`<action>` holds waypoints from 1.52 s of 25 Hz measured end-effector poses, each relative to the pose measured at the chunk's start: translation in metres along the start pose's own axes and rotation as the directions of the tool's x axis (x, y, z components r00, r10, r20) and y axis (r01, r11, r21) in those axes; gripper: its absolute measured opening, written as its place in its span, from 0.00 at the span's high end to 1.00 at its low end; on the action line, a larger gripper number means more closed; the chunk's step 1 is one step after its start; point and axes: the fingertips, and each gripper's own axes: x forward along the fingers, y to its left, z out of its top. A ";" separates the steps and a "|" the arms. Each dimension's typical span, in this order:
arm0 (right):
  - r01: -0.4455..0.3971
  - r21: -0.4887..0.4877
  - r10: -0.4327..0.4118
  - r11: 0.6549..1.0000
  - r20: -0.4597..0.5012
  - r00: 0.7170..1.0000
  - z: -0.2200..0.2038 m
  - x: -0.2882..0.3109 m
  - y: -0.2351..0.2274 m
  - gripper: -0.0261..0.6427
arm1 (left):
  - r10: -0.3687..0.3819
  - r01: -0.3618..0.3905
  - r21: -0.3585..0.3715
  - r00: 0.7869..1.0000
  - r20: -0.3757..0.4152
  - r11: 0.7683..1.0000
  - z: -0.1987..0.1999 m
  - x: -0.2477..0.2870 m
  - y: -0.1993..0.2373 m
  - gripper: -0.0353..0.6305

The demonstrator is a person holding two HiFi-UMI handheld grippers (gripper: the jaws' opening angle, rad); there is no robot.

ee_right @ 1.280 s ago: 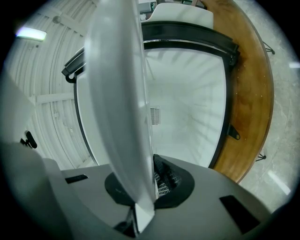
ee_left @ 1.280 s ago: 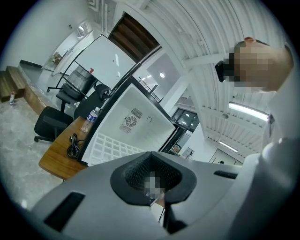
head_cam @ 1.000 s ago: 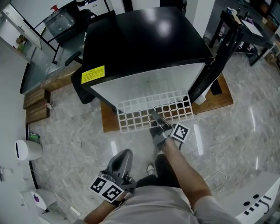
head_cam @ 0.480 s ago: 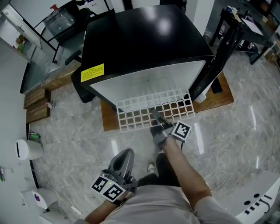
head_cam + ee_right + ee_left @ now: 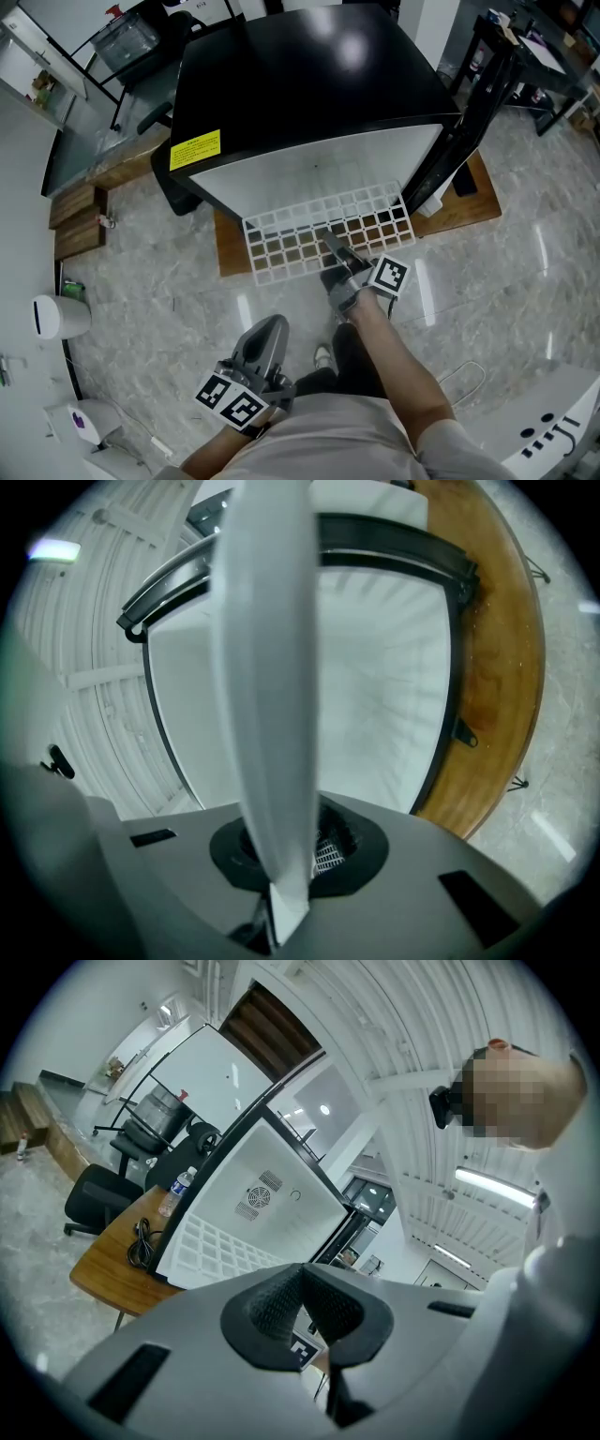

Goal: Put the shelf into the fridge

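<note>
The white grid shelf [image 5: 309, 234] lies level in front of the open black fridge [image 5: 300, 84], its far edge at the mouth of the white interior [image 5: 319, 173]. My right gripper [image 5: 331, 241] is shut on the shelf's near edge, around the middle. In the right gripper view the shelf [image 5: 267, 667] shows edge-on as a white band running from between the jaws toward the fridge interior [image 5: 384, 677]. My left gripper [image 5: 270, 328] hangs low by the person's body, shut and holding nothing. In the left gripper view its pads [image 5: 323, 1307] meet, with the fridge [image 5: 267, 1199] beyond.
The fridge stands on a low wooden platform [image 5: 473, 211], its black door [image 5: 473, 103] swung open at the right. A black chair [image 5: 169, 183] and wooden steps [image 5: 77, 225] are at the left. A white bin [image 5: 58, 319] and a floor cable [image 5: 464, 382] lie nearby.
The head view has shifted a little. Both grippers and the shelf keep their places.
</note>
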 end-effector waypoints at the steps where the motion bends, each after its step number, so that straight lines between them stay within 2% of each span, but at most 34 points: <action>1: -0.004 -0.022 0.004 1.000 -0.012 1.000 -0.004 0.002 0.001 0.89 | 0.000 0.000 0.001 1.000 0.001 1.000 0.000 0.000 0.000 0.94; 4: -0.001 -0.085 -0.002 0.996 -0.032 1.000 -0.009 0.011 0.009 0.89 | 0.009 -0.009 0.007 1.000 0.007 1.000 0.001 0.000 0.001 0.94; 7: -0.013 -0.030 0.012 0.999 -0.030 0.999 -0.011 0.006 0.017 0.89 | 0.032 -0.032 0.002 0.999 0.011 0.999 -0.001 0.000 0.011 0.94; 10: 0.008 -0.022 -0.007 1.000 0.040 0.999 -0.002 -0.021 0.017 0.89 | 0.084 -0.083 -0.054 0.996 0.015 0.995 -0.007 0.007 0.034 0.94; 13: 0.000 0.002 0.000 1.000 0.113 0.994 0.005 -0.030 0.015 0.89 | 0.169 -0.163 -0.153 0.985 0.025 0.975 -0.010 0.013 0.071 0.94; 17: 0.003 -0.022 -0.001 1.000 0.113 0.994 0.010 -0.028 0.017 0.89 | 0.256 -0.244 -0.232 0.966 0.023 0.942 -0.018 0.025 0.099 0.93; 21: -0.001 -0.015 0.002 1.000 0.119 0.993 0.011 -0.025 0.017 0.89 | 0.302 -0.281 -0.284 0.953 0.033 0.917 -0.019 0.032 0.112 0.81; 25: 0.021 -0.018 -0.019 1.000 0.123 0.992 0.014 -0.021 0.010 0.89 | 0.327 -0.290 -0.357 0.944 0.047 0.888 -0.021 0.037 0.126 0.78; 30: 0.021 -0.012 -0.019 1.000 0.122 0.992 0.014 -0.019 0.009 0.89 | 0.323 -0.279 -0.404 0.946 0.041 0.871 -0.026 0.036 0.123 0.75; 32: 0.008 0.006 -0.009 1.000 0.128 0.992 0.015 -0.017 0.011 0.89 | 0.332 -0.288 -0.442 0.943 0.023 0.850 -0.035 0.033 0.124 0.73; 35: 0.006 -0.004 -0.005 1.000 0.119 0.993 0.013 -0.017 0.012 0.89 | 0.318 -0.247 -0.515 0.947 0.054 0.821 -0.039 0.036 0.128 0.71; 38: 0.013 -0.007 -0.012 1.000 0.108 0.994 0.010 -0.017 0.010 0.89 | 0.298 -0.203 -0.532 0.950 0.098 0.822 -0.031 0.048 0.134 0.71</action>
